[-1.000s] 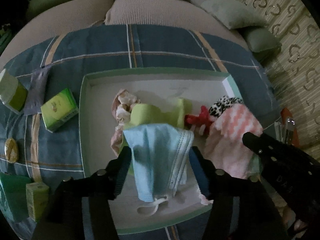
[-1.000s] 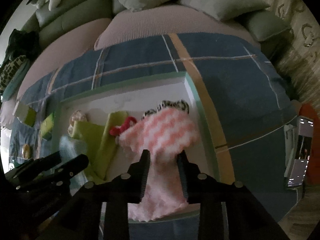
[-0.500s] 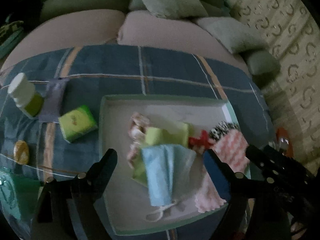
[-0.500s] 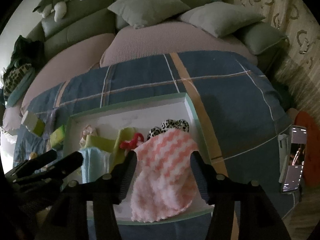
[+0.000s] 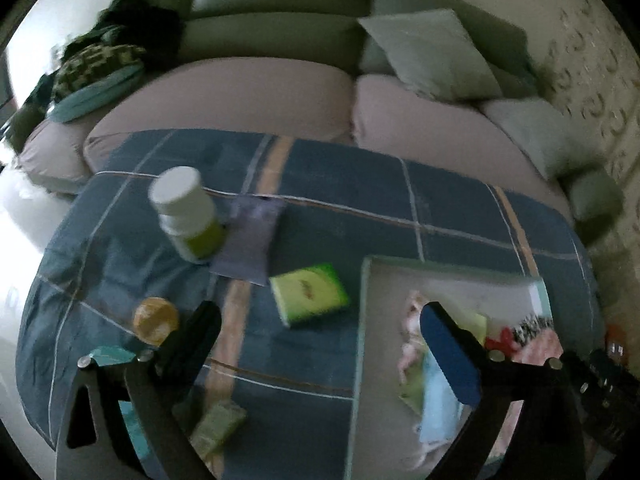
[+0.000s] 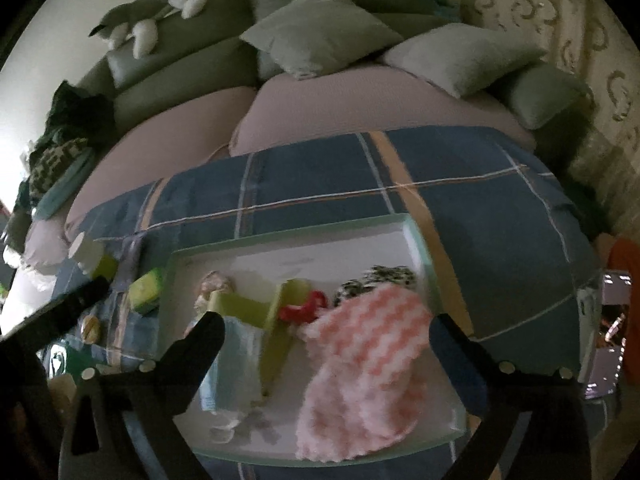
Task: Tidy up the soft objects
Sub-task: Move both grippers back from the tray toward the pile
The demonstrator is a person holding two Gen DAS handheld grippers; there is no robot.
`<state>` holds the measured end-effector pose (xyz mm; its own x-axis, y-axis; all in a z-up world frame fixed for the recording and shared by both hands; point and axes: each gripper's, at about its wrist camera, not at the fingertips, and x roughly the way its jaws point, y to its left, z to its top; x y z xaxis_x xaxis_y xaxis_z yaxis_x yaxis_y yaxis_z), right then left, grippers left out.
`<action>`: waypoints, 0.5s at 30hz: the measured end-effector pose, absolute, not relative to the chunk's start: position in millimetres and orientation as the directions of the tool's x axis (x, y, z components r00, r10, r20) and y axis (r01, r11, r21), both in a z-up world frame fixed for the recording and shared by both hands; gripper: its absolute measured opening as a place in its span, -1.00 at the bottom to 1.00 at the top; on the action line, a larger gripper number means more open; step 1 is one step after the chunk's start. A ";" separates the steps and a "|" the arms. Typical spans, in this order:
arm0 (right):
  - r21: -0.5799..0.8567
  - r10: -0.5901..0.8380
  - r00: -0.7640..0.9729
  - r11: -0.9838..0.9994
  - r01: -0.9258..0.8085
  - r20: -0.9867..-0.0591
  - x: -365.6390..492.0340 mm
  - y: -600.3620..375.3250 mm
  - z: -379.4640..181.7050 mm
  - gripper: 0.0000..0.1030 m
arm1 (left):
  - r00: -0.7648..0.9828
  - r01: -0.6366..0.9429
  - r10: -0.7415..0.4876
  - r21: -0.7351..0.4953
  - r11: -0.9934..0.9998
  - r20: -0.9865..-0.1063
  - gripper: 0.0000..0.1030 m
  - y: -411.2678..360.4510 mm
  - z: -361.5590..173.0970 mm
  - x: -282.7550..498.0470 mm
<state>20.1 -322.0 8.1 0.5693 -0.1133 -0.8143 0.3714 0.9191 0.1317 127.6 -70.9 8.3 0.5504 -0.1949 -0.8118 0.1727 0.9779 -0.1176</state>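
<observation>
**Sorting soft pieces into the pale tray**

Lying limp in the near right part of the shallow white tray with the mint-green rim (image 6: 288, 236), the fluffy pink-and-white zigzag cloth (image 6: 360, 364) looks feather-light and floppy; I judge it would sag from any single pinch, so a bunched fold near its middle is the safest place to take it. Left of it, the light blue face mask (image 6: 228, 364) is thin and slippery-looking, with ear loops trailing at its near end; gripping the pleated body rather than a loop should keep it from swinging. Between them lie a folded yellow-green cloth (image 6: 276, 332) and a small red ribbon-like piece (image 6: 304, 310), with a black-and-white spotted fabric (image 6: 376, 278) beyond the pink cloth.

The right tool (image 6: 324, 340) hangs above the tray, its jaws opening wide, pads clear of the cloth beneath them. The left tool (image 5: 320, 336) is likewise opening and pinching nothing, over the blue plaid cover (image 5: 440, 184) left of the tray.

Outside the tray sit a green tissue packet (image 5: 308, 294), a white-capped bottle (image 5: 186, 212) and a round orange disc (image 5: 156, 320).
</observation>
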 end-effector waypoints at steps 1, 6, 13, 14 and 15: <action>0.134 -0.104 0.571 0.923 0.360 -0.815 22.6 -318.1 6.7 1.00 | 0.559 0.155 -0.193 -0.127 0.980 -0.807 0.93 -63.5 10.1 128.8; 0.154 -0.077 0.578 0.928 0.340 -0.813 33.2 -302.9 1.1 1.00 | 0.579 0.089 -0.155 -0.127 0.988 -0.800 0.94 -40.7 12.8 132.3; 0.151 -0.052 0.587 0.945 0.292 -0.808 44.6 -277.2 0.3 1.00 | 0.588 0.060 -0.166 -0.162 0.985 -0.792 0.94 -21.7 11.6 137.1; 0.160 -0.040 0.590 0.945 0.284 -0.807 46.6 -273.8 0.8 1.00 | 0.588 0.060 -0.166 -0.162 0.985 -0.792 0.94 -20.0 11.7 138.0; 0.170 -0.024 0.592 0.948 0.270 -0.806 49.4 -268.8 1.4 1.00 | 0.588 0.058 -0.164 -0.162 0.985 -0.792 0.94 -18.0 11.7 138.9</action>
